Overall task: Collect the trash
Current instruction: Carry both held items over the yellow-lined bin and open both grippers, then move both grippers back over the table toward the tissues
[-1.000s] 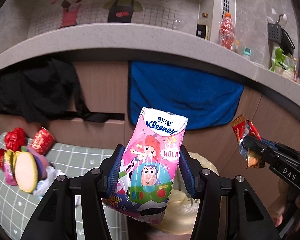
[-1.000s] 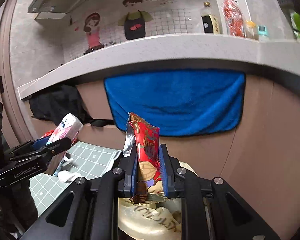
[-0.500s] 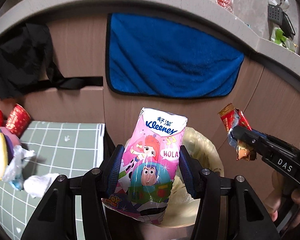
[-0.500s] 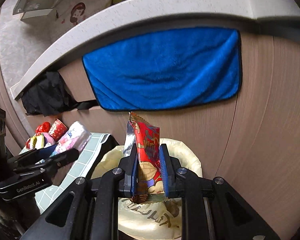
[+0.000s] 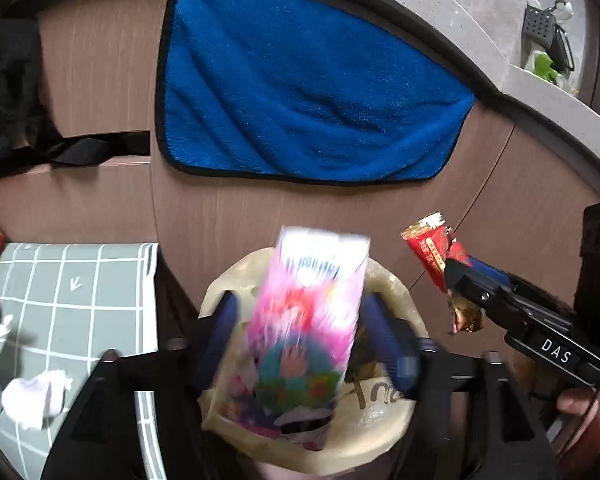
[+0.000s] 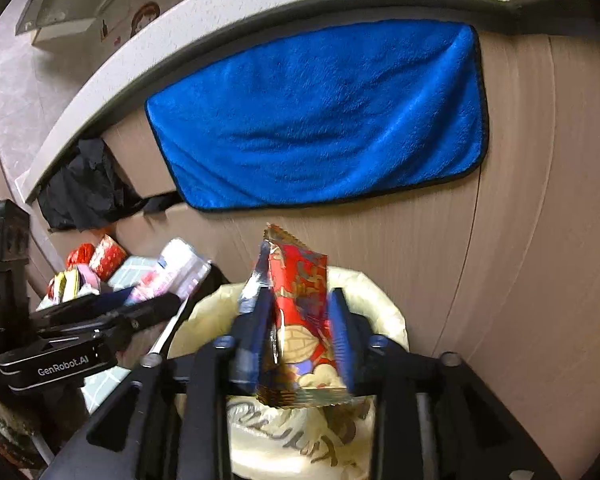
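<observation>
Trash here means two packets, each upright between the fingers of its own tool and directly above the lined bin [image 5: 384, 432]. Left tool [image 5: 300, 344]: jaws opening, pads clear of the pink tissue pack [image 5: 312, 320], which blurs as if slipping down toward the bin mouth. Right tool [image 6: 296, 344]: jaws also opening around the red snack wrapper [image 6: 300, 320]; the gap beside it suggests it is let go. Both long axes point down into the bin, so each should drop straight in. More scraps lie on the checked bench [image 5: 60, 304] to the left.
</observation>
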### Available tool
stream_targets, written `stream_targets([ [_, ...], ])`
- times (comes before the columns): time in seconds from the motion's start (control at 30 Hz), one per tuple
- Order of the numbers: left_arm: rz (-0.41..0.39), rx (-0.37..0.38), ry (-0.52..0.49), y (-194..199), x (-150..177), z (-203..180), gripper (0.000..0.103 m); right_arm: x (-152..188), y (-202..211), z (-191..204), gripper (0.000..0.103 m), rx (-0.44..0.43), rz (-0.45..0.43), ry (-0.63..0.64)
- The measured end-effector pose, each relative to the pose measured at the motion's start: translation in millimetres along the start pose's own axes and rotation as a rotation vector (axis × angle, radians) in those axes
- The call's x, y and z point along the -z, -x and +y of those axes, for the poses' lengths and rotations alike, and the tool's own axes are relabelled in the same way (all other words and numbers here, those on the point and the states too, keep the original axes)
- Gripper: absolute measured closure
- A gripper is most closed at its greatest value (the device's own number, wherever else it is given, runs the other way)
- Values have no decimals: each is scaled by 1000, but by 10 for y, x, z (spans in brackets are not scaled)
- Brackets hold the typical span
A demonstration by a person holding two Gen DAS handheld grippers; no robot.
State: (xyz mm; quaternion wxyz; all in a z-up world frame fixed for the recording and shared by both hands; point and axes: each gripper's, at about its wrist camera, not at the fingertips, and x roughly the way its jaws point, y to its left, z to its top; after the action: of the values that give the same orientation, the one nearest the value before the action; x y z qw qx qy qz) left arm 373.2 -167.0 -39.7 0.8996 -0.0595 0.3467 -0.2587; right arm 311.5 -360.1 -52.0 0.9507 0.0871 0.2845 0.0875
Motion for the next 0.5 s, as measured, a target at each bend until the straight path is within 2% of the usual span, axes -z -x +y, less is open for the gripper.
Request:
stream_targets([
  [0.03, -10, 3, 1, -2, -12, 21, 18, 1, -25, -21, 57, -7, 3, -14],
  [0.07, -16, -3, 3, 5, -30, 43, 17, 5, -51, -48, 57, -24, 10, -31],
  [0.2, -30, -11, 47, 94, -124, 182, 17, 21, -81, -62, 57, -41, 13, -52],
  [0.33, -63, -88, 22, 282, -158, 322, 17, 12, -78, -49, 55, -26, 19, -54],
  [0.47, -40, -118, 58, 436, -104, 558, 17, -5, -135, -16, 51, -57, 35, -61],
  [0.5, -35, -129, 69, 487, -72, 626, 17, -3, -144, -13, 47, -68, 38, -69],
])
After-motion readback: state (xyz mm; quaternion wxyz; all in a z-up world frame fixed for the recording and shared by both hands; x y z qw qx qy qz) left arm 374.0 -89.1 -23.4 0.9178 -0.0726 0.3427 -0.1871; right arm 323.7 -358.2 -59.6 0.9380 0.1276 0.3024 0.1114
